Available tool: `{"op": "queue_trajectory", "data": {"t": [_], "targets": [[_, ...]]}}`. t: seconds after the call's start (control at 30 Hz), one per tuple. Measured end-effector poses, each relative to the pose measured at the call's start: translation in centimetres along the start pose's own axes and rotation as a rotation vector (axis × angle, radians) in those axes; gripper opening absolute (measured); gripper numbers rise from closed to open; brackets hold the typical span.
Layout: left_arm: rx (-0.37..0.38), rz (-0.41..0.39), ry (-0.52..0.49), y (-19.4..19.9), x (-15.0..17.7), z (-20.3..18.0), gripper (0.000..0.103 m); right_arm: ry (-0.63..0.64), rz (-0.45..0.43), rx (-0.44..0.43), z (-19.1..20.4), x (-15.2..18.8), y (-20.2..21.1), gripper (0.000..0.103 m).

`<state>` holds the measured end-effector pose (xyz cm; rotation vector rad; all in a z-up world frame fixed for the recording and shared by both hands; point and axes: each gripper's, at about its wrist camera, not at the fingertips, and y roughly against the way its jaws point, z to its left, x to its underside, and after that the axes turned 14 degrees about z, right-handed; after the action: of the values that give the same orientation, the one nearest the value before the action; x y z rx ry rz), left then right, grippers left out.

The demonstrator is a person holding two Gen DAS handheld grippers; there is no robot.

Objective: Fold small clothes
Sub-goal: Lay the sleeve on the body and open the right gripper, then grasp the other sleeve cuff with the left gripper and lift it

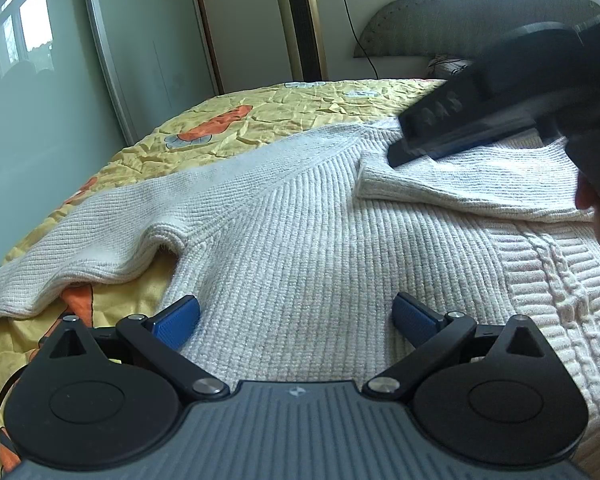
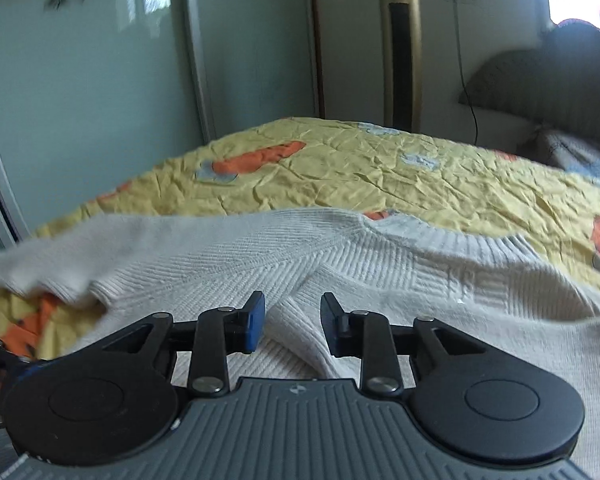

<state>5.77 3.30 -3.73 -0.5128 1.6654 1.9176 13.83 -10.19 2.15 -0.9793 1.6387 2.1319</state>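
One cream sweater (image 1: 300,216) on my bed (image 1: 300,108); two grippers: left gripper (image 1: 296,316) spread wide, right gripper (image 2: 292,320) parted, neither gripping.

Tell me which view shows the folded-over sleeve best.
Left wrist view: the folded sleeve lies in full across the sweater, cuff visible. The right wrist view shows only a blurred part of it between the right tool's tips.

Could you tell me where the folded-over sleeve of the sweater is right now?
In the left wrist view, the folded sleeve lies across the sweater at upper right, just under the right gripper.
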Motion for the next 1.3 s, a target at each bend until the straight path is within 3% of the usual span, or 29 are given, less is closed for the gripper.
{"op": "queue_trajectory", "data": {"t": [0.2, 0.3, 0.4, 0.47, 0.57, 0.63, 0.77, 0.9, 1.0, 1.1, 1.17, 1.3], "targets": [[0.002, 0.002, 0.002, 0.0, 0.0, 0.0, 0.103, -0.065, 0.143, 0.032, -1.7, 1.2, -1.9, 0.045], [0.002, 0.011, 0.003, 0.2, -0.3, 0.3, 0.103, -0.072, 0.11, -0.027, -1.4, 1.7, -1.1, 0.058], [0.009, -0.006, 0.014, 1.4, -0.3, 1.1, 0.103, -0.104, 0.06, -0.112, -1.5, 2.0, 0.5, 0.058], [0.004, -0.022, 0.016, 2.2, -0.3, 1.7, 0.103, -0.102, 0.043, -0.092, -1.4, 2.4, 1.2, 0.064], [-0.063, -0.03, 0.035, 3.1, -0.8, 3.1, 0.103, -0.064, 0.083, 0.0, -0.7, 2.9, 0.5, 0.068], [-0.118, -0.033, 0.082, 3.3, -1.1, 4.8, 0.103, -0.012, 0.103, 0.058, 0.2, 3.6, -0.4, 0.07], [-0.191, -0.016, 0.249, 3.3, -1.2, 10.3, 0.103, 0.097, 0.075, 0.117, 2.3, 5.1, -0.9, 0.093], [-0.228, 0.02, 0.463, 2.5, -0.3, 16.8, 0.103, 0.167, 0.056, 0.156, 3.7, 6.3, -1.5, 0.099], [-0.113, 0.082, 0.635, 1.4, 1.0, 21.8, 0.103, 0.158, 0.054, 0.148, 3.4, 6.2, -1.5, 0.099], [0.133, 0.091, 0.857, 0.3, 3.2, 26.4, 0.103, 0.136, 0.055, 0.13, 3.1, 6.1, -1.5, 0.101], [0.273, 0.066, 0.974, -0.4, 4.4, 28.5, 0.103, 0.139, 0.055, 0.133, 3.2, 6.1, -1.6, 0.102], [0.435, -0.026, 1.093, -1.0, 5.8, 30.7, 0.103, 0.142, 0.055, 0.137, 3.3, 6.3, -1.7, 0.103]]}}
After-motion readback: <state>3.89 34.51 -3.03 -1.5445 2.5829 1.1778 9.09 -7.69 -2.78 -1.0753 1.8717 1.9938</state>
